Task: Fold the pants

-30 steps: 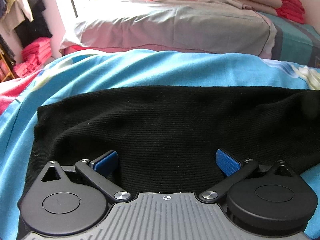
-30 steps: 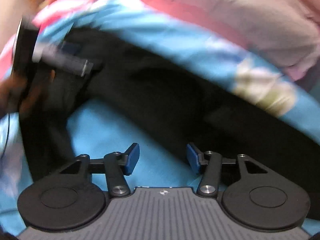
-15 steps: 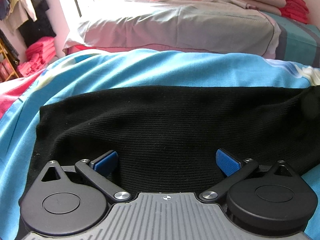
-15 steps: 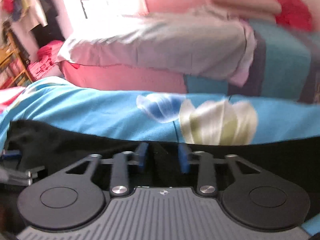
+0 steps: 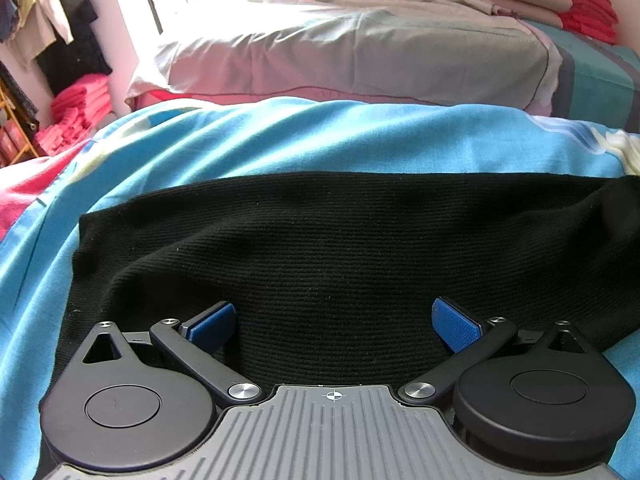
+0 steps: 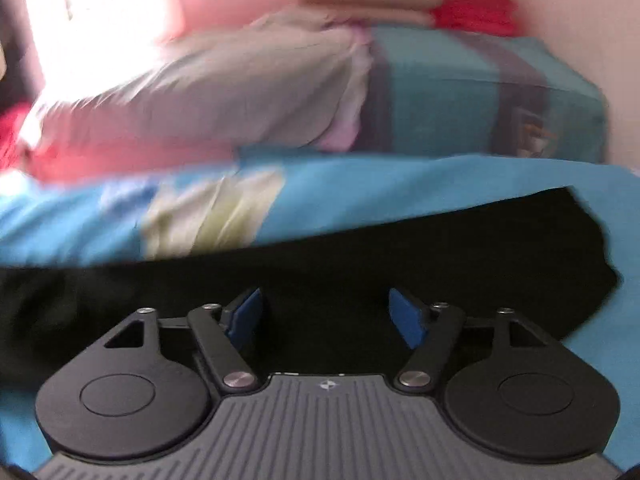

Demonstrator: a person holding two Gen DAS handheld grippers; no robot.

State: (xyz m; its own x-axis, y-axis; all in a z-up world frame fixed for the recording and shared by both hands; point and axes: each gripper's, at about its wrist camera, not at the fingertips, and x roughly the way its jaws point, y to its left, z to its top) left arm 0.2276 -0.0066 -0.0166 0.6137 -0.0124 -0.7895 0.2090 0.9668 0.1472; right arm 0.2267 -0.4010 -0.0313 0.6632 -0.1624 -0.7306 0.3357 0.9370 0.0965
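Black ribbed pants (image 5: 340, 248) lie stretched sideways across a blue bedsheet (image 5: 320, 136). My left gripper (image 5: 334, 322) is open and low over the pants near their left end, with cloth lying between its blue pads (image 5: 210, 326). In the right wrist view the pants (image 6: 440, 248) run across the frame and end at the right. My right gripper (image 6: 326, 316) is open just above that end, holding nothing. The right view is blurred.
A grey pillow (image 5: 352, 52) and a teal striped pillow (image 6: 480, 92) lie at the head of the bed. Folded pink and red cloth (image 5: 580, 4) is stacked behind them. Pink towels (image 5: 76, 112) and hanging clothes are at the far left.
My right gripper has swung from the left side of the pants to their right end and its jaws have opened wider. My left gripper has stayed still and open.
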